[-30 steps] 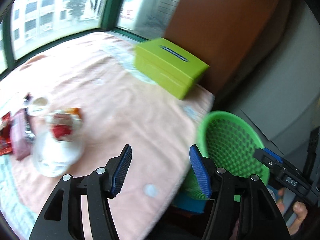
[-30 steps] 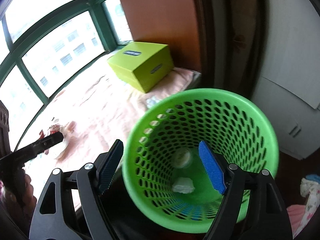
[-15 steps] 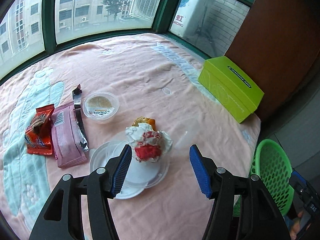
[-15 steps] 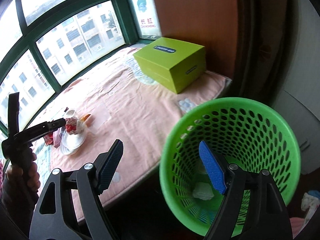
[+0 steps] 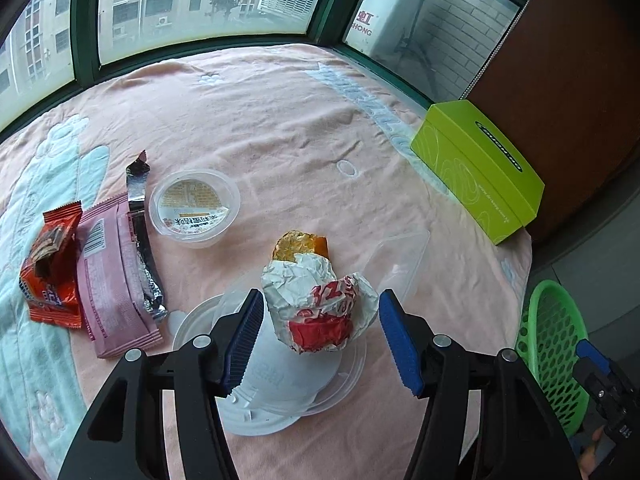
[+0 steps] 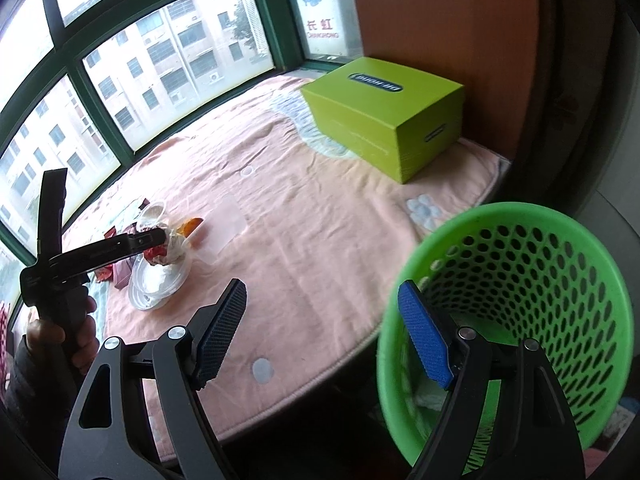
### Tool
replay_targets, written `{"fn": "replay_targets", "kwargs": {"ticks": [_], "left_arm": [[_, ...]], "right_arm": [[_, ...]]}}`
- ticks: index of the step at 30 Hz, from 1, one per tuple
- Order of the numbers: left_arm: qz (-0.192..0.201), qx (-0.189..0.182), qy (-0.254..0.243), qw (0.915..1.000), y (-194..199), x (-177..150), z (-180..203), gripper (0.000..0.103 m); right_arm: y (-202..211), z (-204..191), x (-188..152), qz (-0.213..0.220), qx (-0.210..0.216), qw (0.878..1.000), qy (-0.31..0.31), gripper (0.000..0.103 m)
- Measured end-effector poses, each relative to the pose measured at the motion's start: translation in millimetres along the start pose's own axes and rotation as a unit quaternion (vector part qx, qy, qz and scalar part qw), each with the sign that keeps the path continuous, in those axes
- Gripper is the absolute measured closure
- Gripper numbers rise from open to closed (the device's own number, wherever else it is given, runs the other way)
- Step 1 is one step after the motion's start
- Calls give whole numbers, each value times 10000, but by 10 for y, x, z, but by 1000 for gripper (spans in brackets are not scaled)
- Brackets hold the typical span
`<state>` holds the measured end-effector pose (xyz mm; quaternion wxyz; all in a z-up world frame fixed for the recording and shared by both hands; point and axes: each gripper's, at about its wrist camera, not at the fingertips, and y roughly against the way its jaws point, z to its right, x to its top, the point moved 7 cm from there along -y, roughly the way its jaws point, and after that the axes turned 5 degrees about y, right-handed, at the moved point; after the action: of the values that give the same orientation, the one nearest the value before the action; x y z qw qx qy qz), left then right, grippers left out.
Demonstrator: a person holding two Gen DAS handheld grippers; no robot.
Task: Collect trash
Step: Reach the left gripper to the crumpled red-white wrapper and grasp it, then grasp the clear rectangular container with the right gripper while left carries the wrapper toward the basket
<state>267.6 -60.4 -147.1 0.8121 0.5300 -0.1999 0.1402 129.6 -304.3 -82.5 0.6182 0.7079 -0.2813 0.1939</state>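
Observation:
A crumpled white-and-red food wrapper (image 5: 320,308) stands in a white bowl (image 5: 280,384) on the pink blanket (image 5: 280,128). My left gripper (image 5: 320,338) is open with its blue pads either side of the wrapper, not touching it. Left of it lie a clear round cup with a printed lid (image 5: 195,207), a pink packet (image 5: 108,268), a foil strip (image 5: 140,240) and an orange packet (image 5: 50,268). My right gripper (image 6: 326,334) is open and empty, beside the green mesh basket (image 6: 520,280) below the table edge.
A lime-green box (image 5: 478,168) sits at the far right of the blanket, against a brown panel. A clear plastic tray (image 5: 396,264) lies right of the wrapper. Windows line the far side. The basket also shows in the left wrist view (image 5: 552,344).
My left gripper has swung from the basket side to the trash pile and closed in on the wrapper. My right gripper has pulled back from over the basket to its left rim.

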Motion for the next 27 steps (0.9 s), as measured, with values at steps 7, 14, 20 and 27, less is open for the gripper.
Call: {"fn": "replay_targets", "kwargs": {"ticks": [7,14,20,27], "left_arm": [[-34,-243,19,9997,-3,-27,-27,66],[92,-481,68,9988,162,-34,-11,68],[313,-690,96,9971,402,1,-20,68],[476,-785,164,9956,600,6,-138,68]], "right_arm": [[-189,-162,65,-161,212,9996,1,25],[-415,-336,125,-411,518,9977,-135,25],[-658,-477,239,-688,799,9931,-505,25],[-991,-680,333,-1016,957,9862,-885,27]]}}
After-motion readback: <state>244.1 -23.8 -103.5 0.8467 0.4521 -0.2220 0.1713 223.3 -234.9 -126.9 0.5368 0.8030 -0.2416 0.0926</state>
